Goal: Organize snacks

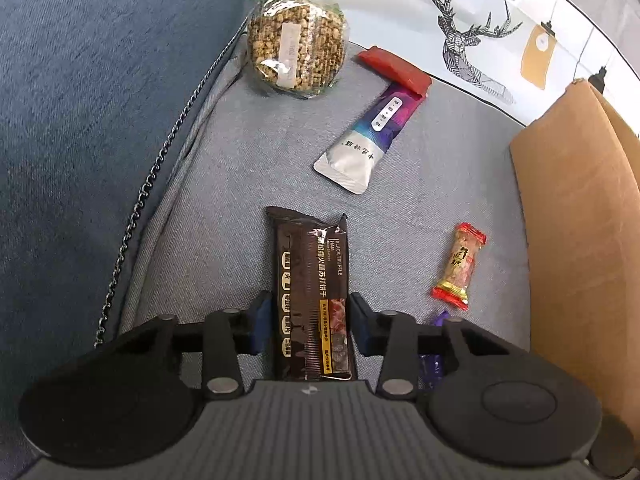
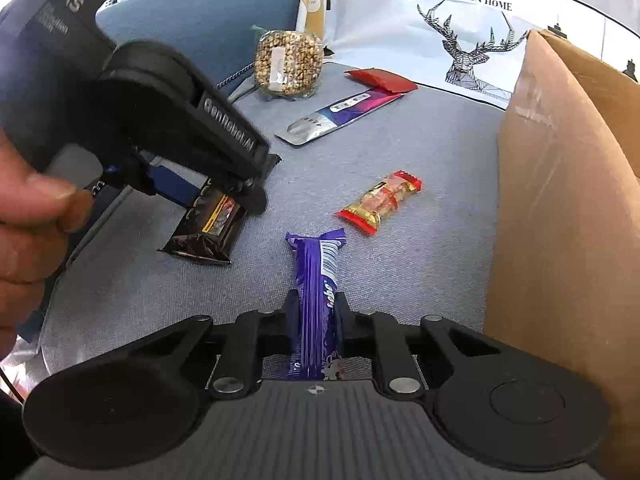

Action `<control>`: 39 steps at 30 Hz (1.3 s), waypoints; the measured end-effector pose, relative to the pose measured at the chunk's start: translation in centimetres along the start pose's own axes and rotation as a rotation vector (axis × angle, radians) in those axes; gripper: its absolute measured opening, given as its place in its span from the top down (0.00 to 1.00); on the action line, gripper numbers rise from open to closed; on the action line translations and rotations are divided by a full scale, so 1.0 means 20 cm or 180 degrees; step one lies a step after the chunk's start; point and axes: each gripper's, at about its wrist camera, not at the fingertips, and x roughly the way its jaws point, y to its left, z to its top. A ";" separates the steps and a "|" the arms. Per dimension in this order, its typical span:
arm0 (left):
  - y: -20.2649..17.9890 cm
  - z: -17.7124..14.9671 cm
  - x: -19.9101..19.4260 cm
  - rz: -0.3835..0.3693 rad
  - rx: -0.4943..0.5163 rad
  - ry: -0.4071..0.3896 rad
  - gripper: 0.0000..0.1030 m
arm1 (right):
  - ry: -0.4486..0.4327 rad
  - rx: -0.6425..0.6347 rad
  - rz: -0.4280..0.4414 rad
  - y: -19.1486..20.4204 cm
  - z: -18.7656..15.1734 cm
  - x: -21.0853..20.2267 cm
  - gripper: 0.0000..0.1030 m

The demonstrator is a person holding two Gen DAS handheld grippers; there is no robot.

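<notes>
A black truffle-ham cracker pack [image 1: 310,280] lies lengthwise between the blue pads of my left gripper [image 1: 310,306], which press on both of its long sides. From the right wrist view, that left gripper [image 2: 216,200] is clamped on the black pack [image 2: 208,232], which sits tilted on the cushion. My right gripper [image 2: 316,304] is shut on a purple chocolate bar [image 2: 318,276], whose far end points away from me. Only a sliver of the purple bar [image 1: 430,368] shows behind the left gripper's right finger.
On the grey sofa cushion [image 1: 420,208] lie a clear bag of nut clusters [image 1: 296,44], a red packet [image 1: 396,70], a purple-and-silver sachet [image 1: 368,136] and a red-and-gold candy [image 1: 460,266]. A cardboard box [image 2: 568,220] stands at the right. A person's hand [image 2: 24,232] holds the left gripper.
</notes>
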 end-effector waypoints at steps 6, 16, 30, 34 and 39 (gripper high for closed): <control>0.01 0.00 -0.03 -0.0079 -0.0044 -0.0047 0.60 | -0.0190 0.0006 -0.0013 0.02 0.00 -0.05 0.84; -0.01 0.01 -0.12 -0.0334 -0.0151 -0.0305 0.60 | -0.0484 0.0011 -0.0104 0.02 0.04 -0.17 0.84; -0.04 -0.03 -0.43 -0.0724 -0.0349 -0.1152 0.60 | -0.1215 0.0133 -0.0172 -0.10 0.21 -0.57 0.84; -0.09 -0.07 -0.54 -0.0884 -0.0446 -0.1411 0.60 | -0.1466 0.0288 -0.0216 -0.25 0.30 -0.76 0.84; -0.21 -0.10 -0.64 -0.1097 -0.0237 -0.1725 0.60 | -0.1636 0.0411 -0.0398 -0.46 0.26 -0.84 0.84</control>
